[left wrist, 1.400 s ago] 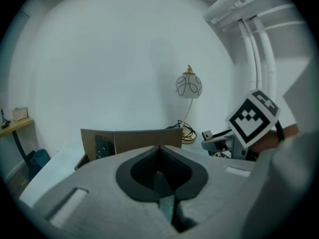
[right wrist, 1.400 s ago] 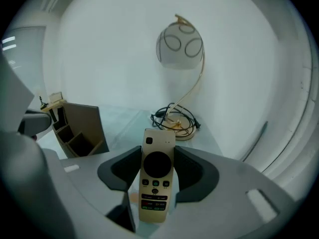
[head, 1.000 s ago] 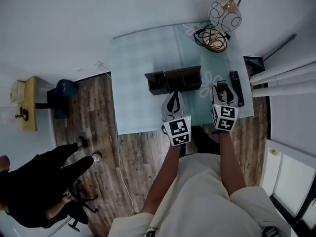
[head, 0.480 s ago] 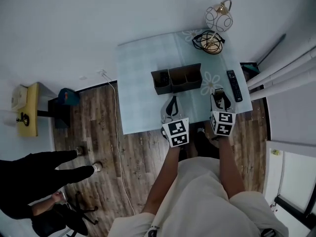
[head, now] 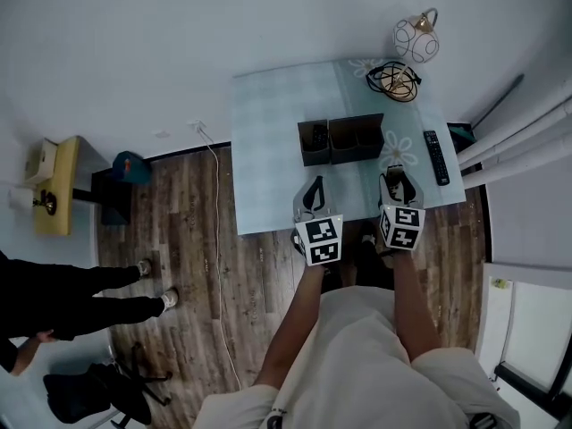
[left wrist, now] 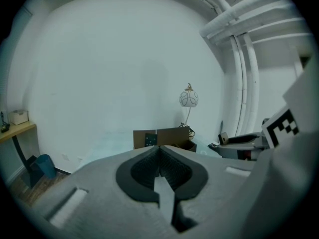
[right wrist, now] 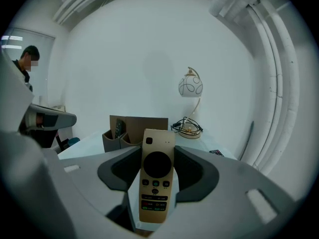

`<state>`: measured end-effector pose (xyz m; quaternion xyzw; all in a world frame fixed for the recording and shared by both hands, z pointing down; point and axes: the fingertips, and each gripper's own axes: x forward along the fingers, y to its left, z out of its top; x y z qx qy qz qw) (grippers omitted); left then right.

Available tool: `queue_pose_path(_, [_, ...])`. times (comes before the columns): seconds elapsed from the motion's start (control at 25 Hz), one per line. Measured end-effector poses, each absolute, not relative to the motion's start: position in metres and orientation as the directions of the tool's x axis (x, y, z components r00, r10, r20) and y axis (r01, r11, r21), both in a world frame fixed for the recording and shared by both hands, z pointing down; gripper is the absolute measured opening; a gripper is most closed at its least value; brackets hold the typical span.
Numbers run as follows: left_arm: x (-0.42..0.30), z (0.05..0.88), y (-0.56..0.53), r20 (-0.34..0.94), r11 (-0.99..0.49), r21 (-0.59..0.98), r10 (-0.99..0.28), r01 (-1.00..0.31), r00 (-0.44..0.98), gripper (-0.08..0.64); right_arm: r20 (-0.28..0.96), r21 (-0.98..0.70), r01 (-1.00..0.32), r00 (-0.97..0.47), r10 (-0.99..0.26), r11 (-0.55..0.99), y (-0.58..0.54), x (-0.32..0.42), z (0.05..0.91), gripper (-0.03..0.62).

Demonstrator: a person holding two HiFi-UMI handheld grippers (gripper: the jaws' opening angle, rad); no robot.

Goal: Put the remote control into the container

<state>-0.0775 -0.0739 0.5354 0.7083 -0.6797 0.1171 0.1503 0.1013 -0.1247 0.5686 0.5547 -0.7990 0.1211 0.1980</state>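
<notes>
**Right gripper holding the remote control short of the container**

The right gripper (right wrist: 157, 156) had its jaws partly open and clamped on the sides of a beige remote control (right wrist: 156, 180). The remote lay lengthwise between the pads, buttons facing the camera, its top end reaching past the fingertips. The left gripper (left wrist: 159, 152) had its jaws fully together with nothing between them.

In the head view both grippers, left (head: 313, 190) and right (head: 398, 181), hung side by side over the near edge of the pale blue table (head: 268, 132). The held remote could hardly be made out there. The dark brown container (head: 344, 139), split into compartments, stood on the table just beyond the grippers. What appeared to be a dark remote (head: 318, 137) stood upright in its left compartment.

A black remote (head: 436, 156) lay flat near the table's right edge. A globe lamp (head: 416, 38) and a coil of cable (head: 393, 79) sat at the far corner.
</notes>
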Motion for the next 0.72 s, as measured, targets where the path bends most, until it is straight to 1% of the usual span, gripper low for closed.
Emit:
queue_pose_path(0.28, [-0.104,0.536,-0.068,0.367,-0.017,0.048,-0.93,-0.999,0.033,0.005,0.439,0.023,-0.914,-0.354,-0.826,0.404,-0.119,0.06,0.565,0.209])
queue_pose_path(0.44, [-0.116,0.54,-0.066,0.388,-0.002,0.048,-0.921,-0.999,0.02,0.005,0.436,0.008,-0.91,-0.371,-0.82,0.415,-0.12,0.046,0.563,0.209])
queue_pose_path(0.72, [-0.122,0.542,-0.09,0.385,-0.015,0.021,-0.923,-1.0,0.021,0.005,0.42,0.005,-0.901,-0.392,-0.818,0.434,-0.144,0.028,0.56,0.209])
